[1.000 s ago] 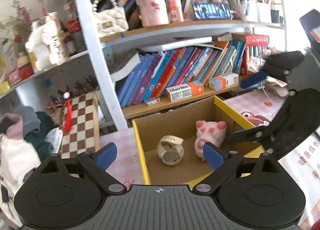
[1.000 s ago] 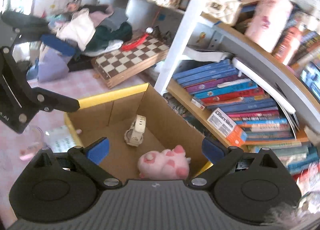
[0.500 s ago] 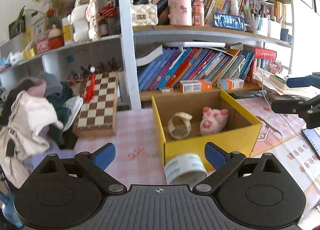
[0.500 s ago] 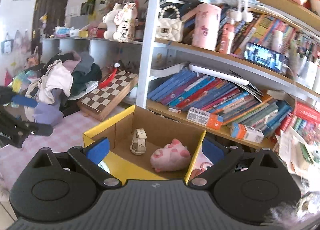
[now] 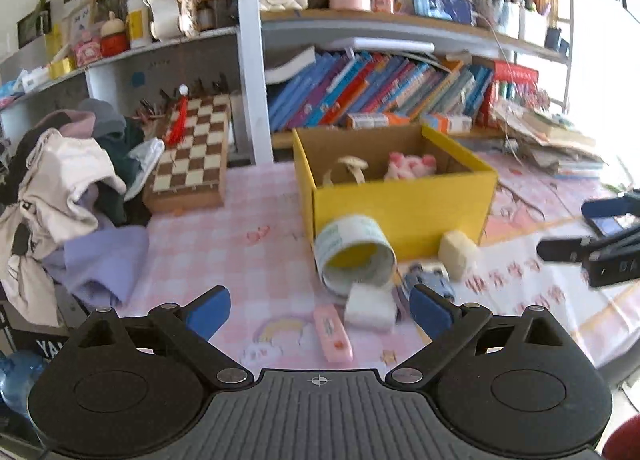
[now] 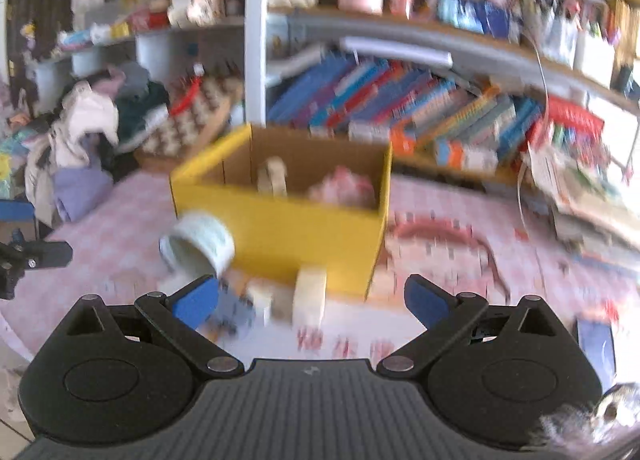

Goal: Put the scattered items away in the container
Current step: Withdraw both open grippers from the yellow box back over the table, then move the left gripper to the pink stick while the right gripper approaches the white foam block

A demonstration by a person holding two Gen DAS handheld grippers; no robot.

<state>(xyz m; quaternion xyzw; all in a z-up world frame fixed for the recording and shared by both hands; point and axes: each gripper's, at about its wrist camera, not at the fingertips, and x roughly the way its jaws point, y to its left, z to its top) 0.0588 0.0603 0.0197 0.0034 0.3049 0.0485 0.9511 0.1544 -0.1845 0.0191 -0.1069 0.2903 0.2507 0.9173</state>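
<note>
A yellow cardboard box (image 5: 400, 204) (image 6: 280, 228) stands on the pink checked tablecloth and holds a pink pig plush (image 5: 410, 165) and a cream watch (image 5: 348, 170). In front of it lie a tape roll (image 5: 354, 256) (image 6: 200, 246), a white block (image 5: 368, 306), a pink eraser (image 5: 333, 334), a blue toy (image 5: 430, 280) and a cream sponge (image 5: 458, 254). My left gripper (image 5: 320, 308) is open and empty, near the scattered items. My right gripper (image 6: 312, 300) is open and empty; it also shows at the right of the left wrist view (image 5: 592, 256).
A bookshelf (image 5: 380, 100) full of books stands behind the box. A chessboard (image 5: 190, 156) leans at its left, beside a pile of clothes (image 5: 68, 188). A phone (image 6: 596, 344) lies at the right. Stacked papers (image 5: 560, 144) sit at the back right.
Both grippers have pulled back from over the box and dropped lower. The scattered items in front of the box have come into view. Both stay open.
</note>
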